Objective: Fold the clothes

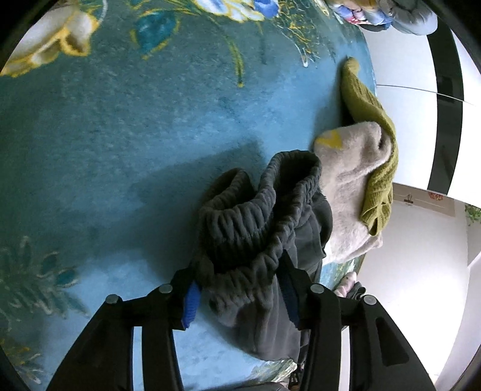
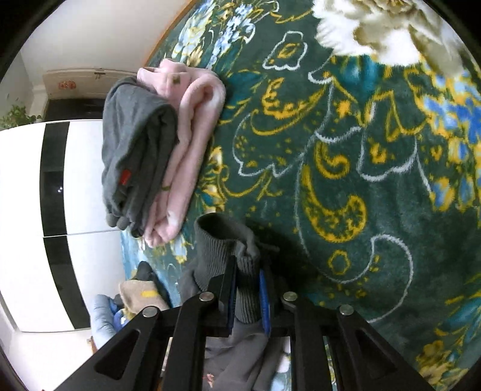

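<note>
Our left gripper (image 1: 240,288) and right gripper (image 2: 247,296) clench soft, floppy dark trousers (image 1: 258,228) by waistband and cuff, likeliest firm holds.

**What cannot be seen or told**

On the left wrist view, the dark grey garment (image 1: 264,228) runs down behind the left gripper (image 1: 240,296), so its lower part is hidden. The beige sweater (image 1: 345,186) is partly covered by an olive knit (image 1: 377,120). At the top edge, a pile of clothes (image 1: 387,15) is cut off.

On the right wrist view, the ribbed cuff (image 2: 222,249) disappears between the right gripper's (image 2: 248,296) fingers. The pink fleece (image 2: 192,120) lies half hidden under a grey folded garment (image 2: 135,144). The white flower on the blanket (image 2: 375,24) is blurred.
</note>
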Motion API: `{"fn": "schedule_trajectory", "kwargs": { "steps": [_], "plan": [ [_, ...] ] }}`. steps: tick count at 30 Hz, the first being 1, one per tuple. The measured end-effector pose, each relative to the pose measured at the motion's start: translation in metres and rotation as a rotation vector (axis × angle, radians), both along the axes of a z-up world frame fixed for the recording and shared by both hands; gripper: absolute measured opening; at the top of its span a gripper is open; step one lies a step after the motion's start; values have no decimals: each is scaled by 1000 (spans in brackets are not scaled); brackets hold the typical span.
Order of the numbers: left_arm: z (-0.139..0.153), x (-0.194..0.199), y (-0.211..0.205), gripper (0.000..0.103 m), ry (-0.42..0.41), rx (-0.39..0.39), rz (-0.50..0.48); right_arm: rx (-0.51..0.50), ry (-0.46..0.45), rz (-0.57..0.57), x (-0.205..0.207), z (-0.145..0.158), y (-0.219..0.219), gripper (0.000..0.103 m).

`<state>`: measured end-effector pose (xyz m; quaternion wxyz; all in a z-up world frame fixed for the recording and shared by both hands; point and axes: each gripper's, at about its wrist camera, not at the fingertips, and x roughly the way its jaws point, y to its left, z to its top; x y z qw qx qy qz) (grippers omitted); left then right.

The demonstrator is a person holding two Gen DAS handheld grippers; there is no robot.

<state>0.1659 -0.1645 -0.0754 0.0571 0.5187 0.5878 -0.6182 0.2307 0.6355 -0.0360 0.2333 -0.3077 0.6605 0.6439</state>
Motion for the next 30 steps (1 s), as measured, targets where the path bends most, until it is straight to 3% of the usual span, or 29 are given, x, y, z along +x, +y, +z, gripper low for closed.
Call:
{"fn": "schedule_trajectory", "kwargs": {
  "steps": [5,8,11,14,18,20,27,30],
  "plan": [
    [16,18,-29,51,-7,-43,47,-7,-3,10,9,-1,-2,32],
    [30,32,-48,51,2,-79,115,-20,13,10,9,-3,-2,34],
    [54,20,-43,51,44,-163,80,6,-8,35,5,1,1,34],
    [77,-8,-7,51,105,-247,-82,4,-11,21,4,5,1,31],
    [91,-62,95,51,195,-297,-424,5,49,5,6,16,-3,31],
    [82,-80,149,51,195,-285,-589,9,65,37,2,18,-4,31],
    [42,-106,288,51,159,-313,-956,-14,20,76,-6,5,-2,33],
    [28,-98,324,51,123,-339,-1104,-2,42,68,-8,9,-3,26]
  ]
}}
